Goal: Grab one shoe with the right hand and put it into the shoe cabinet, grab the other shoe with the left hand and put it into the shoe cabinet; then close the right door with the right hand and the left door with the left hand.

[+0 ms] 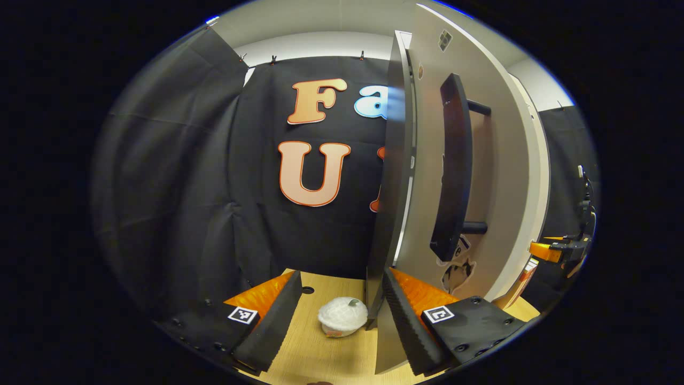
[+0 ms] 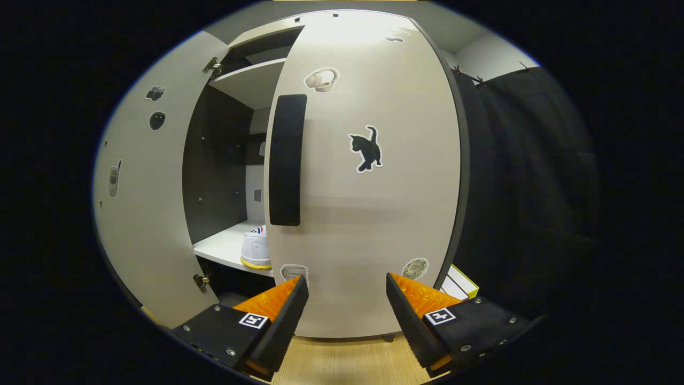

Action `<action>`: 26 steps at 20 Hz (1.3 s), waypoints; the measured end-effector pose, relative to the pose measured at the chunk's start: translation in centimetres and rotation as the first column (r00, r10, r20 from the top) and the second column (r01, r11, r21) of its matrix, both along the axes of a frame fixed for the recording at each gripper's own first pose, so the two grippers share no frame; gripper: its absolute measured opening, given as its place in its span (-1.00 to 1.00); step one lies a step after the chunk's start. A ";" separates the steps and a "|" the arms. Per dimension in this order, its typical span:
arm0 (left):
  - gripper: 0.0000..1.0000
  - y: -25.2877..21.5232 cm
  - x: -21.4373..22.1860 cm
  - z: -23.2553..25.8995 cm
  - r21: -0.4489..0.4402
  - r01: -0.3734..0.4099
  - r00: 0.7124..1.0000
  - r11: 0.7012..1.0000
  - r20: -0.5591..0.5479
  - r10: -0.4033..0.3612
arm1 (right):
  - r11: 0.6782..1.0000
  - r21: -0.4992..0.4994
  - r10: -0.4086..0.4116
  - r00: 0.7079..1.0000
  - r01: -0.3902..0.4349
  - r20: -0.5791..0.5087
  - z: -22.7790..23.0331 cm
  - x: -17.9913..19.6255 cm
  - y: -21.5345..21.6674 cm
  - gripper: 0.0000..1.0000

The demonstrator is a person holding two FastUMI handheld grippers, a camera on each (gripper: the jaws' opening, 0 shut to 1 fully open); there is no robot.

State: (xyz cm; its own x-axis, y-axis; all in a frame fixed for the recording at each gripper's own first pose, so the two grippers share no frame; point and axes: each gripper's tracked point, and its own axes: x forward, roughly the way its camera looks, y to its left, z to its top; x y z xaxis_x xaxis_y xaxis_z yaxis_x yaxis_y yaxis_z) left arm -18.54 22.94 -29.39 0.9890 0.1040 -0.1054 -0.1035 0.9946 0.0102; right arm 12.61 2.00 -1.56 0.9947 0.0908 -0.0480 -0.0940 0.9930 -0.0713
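Shoe number one, at least, sat on the cabinet's white shelf, its heel toward me with a yellowish sole edge and small striped tab; I could not see the second shoe from where I stood, so I only supposed it was further in behind the right door. That door stood nearly shut in the right gripper view, and my right gripper hung close in front of its lower face, fingers apart and holding nothing. The job in hand, as I judged it, was to press that door home: I meant to push flat on the panel low down or near the black handle, away from the hinge side, slow enough that it would not bounce back open. My left gripper was also spread and empty, with the left door seen edge-on just beside its right finger, its own dark handle beyond. I wanted the left hand to wait until the right door was seated, then push that panel from outside without catching a finger on the edge. A small white ribbed pot stood on the table near the door's foot, clear of the swing I thought. No readable writing showed: only stickers, a black cat, headphones, and square markers on the grippers.
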 end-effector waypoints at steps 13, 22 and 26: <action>0.91 -6.1 -1.2 -0.1 -0.042 0.102 0.995 0.994 0.004 -0.102 | 0.999 0.011 -0.044 0.997 0.044 0.062 3.7 -5.8 -3.6 0.82; 0.83 -13.7 0.6 -0.8 0.007 0.232 0.973 0.973 0.002 -0.232 | 0.998 0.021 -0.058 0.989 0.056 0.134 7.0 -9.2 -5.3 0.82; 0.83 -16.1 2.3 -1.0 0.002 0.271 0.963 0.963 0.002 -0.271 | 0.996 0.015 -0.091 0.985 0.090 0.149 7.4 -10.1 -6.8 0.82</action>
State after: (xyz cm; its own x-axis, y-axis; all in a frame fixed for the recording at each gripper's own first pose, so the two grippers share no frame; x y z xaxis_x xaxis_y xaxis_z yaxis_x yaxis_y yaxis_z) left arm -16.28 6.88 -30.40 0.9804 -0.1676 -0.1034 0.1698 0.9854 0.0122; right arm 2.50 -4.75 5.80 0.9947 0.0000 0.1023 0.0072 0.9975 -0.0698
